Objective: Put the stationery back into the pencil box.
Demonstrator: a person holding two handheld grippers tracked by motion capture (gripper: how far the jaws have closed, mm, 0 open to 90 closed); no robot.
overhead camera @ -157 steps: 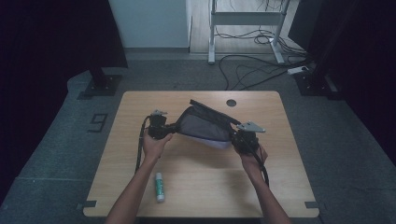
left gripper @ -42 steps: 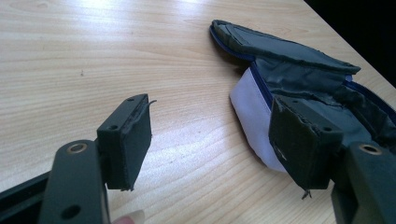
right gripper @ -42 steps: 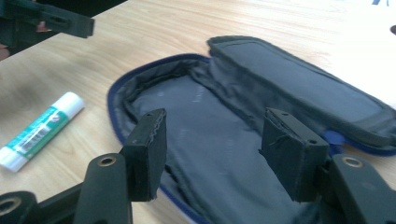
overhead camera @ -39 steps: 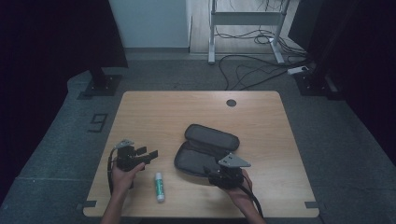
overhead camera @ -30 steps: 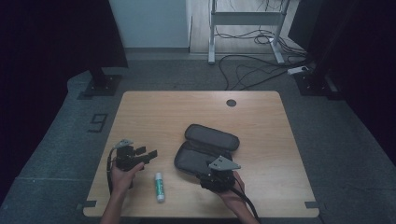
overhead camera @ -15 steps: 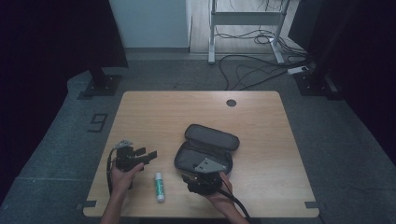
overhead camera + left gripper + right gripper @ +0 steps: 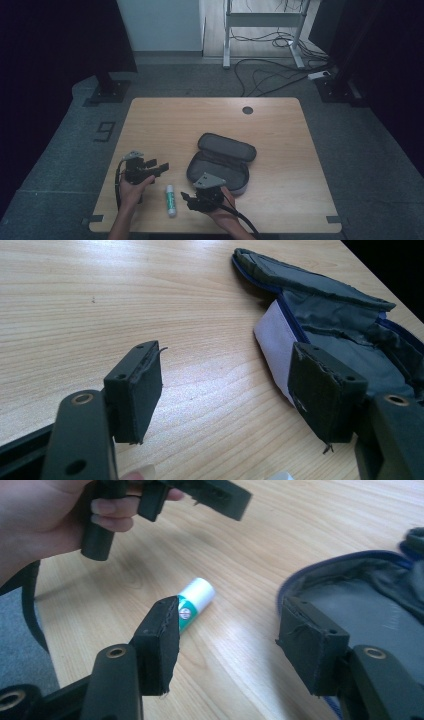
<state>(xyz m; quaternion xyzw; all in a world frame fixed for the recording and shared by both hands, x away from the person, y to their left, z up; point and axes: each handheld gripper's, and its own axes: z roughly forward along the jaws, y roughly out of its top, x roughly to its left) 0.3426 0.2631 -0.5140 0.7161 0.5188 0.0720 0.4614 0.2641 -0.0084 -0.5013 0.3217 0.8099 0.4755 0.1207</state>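
We hold right gripper (image 7: 189, 199) jaws apart, nothing between, pointing at glue stick (image 7: 171, 199) lying flat on table (image 7: 280, 130), just beside case (image 7: 220, 162). Case unzipped, lid folded back, grey lining bare; we see nothing inside. Left gripper (image 7: 161, 166) jaws apart, empty, above stick's far end.
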